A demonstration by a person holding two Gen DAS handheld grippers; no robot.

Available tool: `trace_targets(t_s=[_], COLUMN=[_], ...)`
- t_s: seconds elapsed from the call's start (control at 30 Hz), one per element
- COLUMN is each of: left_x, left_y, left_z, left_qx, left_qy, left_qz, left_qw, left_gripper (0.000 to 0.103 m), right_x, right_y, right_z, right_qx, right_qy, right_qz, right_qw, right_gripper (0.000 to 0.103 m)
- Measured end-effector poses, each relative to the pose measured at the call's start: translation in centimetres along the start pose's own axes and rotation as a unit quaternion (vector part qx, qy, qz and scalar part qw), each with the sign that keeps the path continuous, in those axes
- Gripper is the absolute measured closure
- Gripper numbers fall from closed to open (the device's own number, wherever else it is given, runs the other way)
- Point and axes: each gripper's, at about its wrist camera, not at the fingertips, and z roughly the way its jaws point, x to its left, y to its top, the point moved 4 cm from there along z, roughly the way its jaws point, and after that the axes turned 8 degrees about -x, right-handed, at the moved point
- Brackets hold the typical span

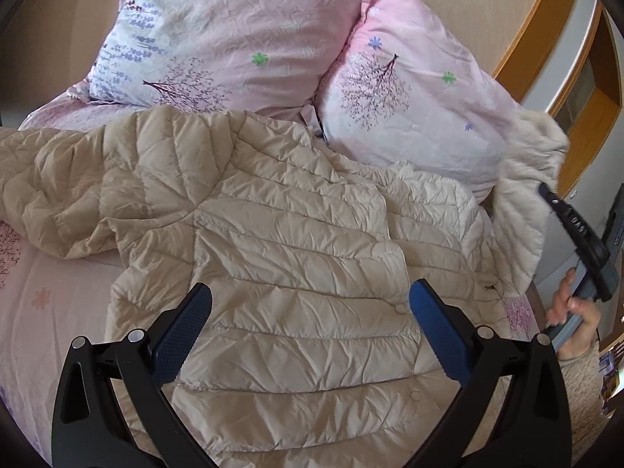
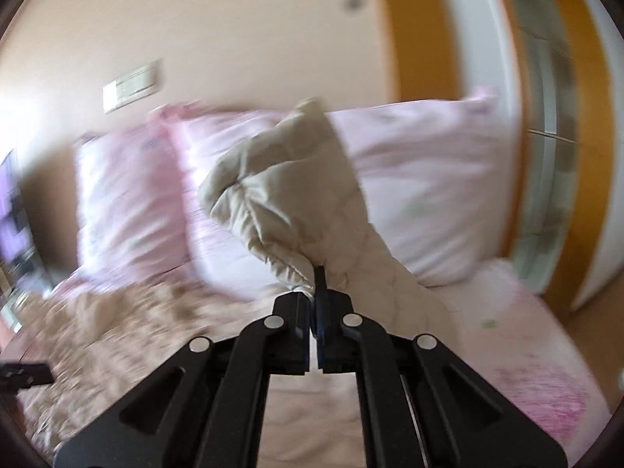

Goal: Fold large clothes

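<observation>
Quilted beige jacket (image 1: 280,249) spread on bed (image 1: 50,312) below two pillows (image 1: 234,31); left tool (image 1: 310,312) open above it; right tool (image 2: 315,292) clamped on sleeve (image 2: 296,195).

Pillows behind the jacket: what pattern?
Pink pillows with printed trees and small flowers; clearest in the left wrist view.

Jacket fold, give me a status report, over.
Left tongs open, over the jacket body. Right tongs shut on the sleeve, lifted. Pillows crowd the far edge.
</observation>
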Motion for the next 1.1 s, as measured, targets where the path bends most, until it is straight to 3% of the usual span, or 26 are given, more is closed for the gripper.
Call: trace_targets(t_s=[0.23, 0.43, 0.47, 0.53, 0.57, 0.63, 0.7, 0.8, 0.87, 0.97, 1.1], left_x=[1.5, 2.1, 2.1, 2.0, 1.9, 1.7, 1.6, 1.5, 1.5, 1.5, 1.5], left_y=[0.1, 0.0, 0.0, -0.1, -0.1, -0.1, 0.0, 0.2, 0.3, 0.3, 0.2], left_z=[-1.0, -0.7, -0.6, -0.5, -0.4, -0.4, -0.3, -0.4, -0.3, -0.4, -0.4], left_qx=[-0.009, -0.001, 0.000, 0.002, 0.003, 0.004, 0.003, -0.002, -0.004, -0.010, -0.012], left_qy=[0.001, -0.005, -0.006, -0.010, -0.011, -0.014, -0.017, -0.021, -0.022, -0.021, -0.019], left_qz=[-0.017, -0.025, -0.025, -0.021, -0.019, -0.016, -0.013, -0.015, -0.018, -0.017, -0.015], left_qw=[0.9998, 0.9997, 0.9997, 0.9997, 0.9998, 0.9998, 0.9998, 0.9997, 0.9996, 0.9996, 0.9996], left_gripper=[0.001, 0.001, 0.001, 0.001, 0.001, 0.001, 0.001, 0.001, 0.001, 0.001, 0.001], right_x=[8.4, 12.8, 13.3, 14.4, 14.7, 15.0, 14.9, 13.9, 12.8, 12.5, 15.9], right_y=[-4.7, -9.0, -9.9, -10.9, -11.5, -11.7, -10.8, -8.3, -7.0, -6.9, -9.8], right_z=[3.5, 4.9, 4.9, 5.5, 5.3, 4.5, 3.5, 3.1, 3.7, 5.8, 8.8], right_qx=[0.077, 0.147, 0.165, 0.189, 0.204, 0.209, 0.192, 0.149, 0.128, 0.141, 0.208], right_qy=[0.067, 0.098, 0.103, 0.110, 0.121, 0.135, 0.151, 0.149, 0.121, 0.091, 0.088], right_qz=[-0.042, -0.096, -0.110, -0.128, -0.133, -0.134, -0.114, -0.037, 0.000, 0.032, -0.007], right_qw=[0.994, 0.980, 0.975, 0.967, 0.962, 0.959, 0.963, 0.977, 0.984, 0.985, 0.974], right_gripper=[0.100, 0.094, 0.090, 0.071, 0.049, 0.042, 0.048, 0.077, 0.089, 0.093, 0.093])
